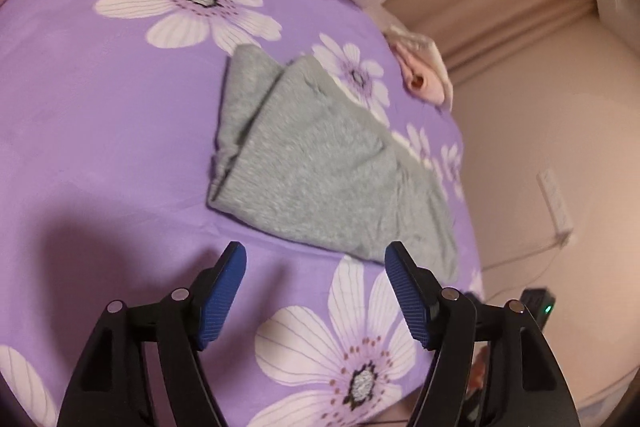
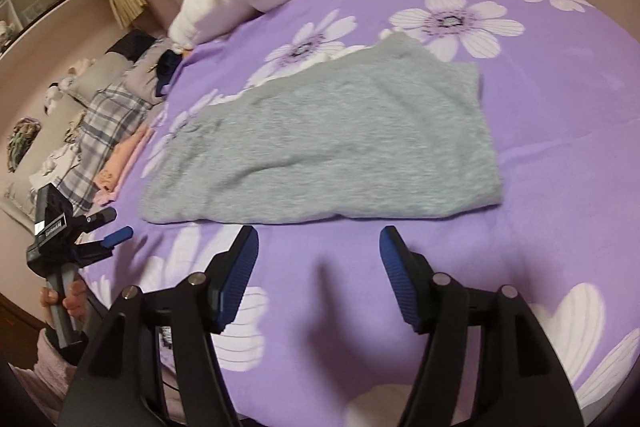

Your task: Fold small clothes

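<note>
Lying folded flat on the purple floral sheet (image 2: 540, 131), the grey garment (image 2: 328, 143) sits beyond both spread, empty hand-held grippers (image 2: 318, 255).

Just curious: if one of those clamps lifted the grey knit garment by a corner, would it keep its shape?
Probably not. The grey knit garment lies limp and creased on the purple flowered bedsheet, so it would likely droop and unfold. It looks light.
</note>
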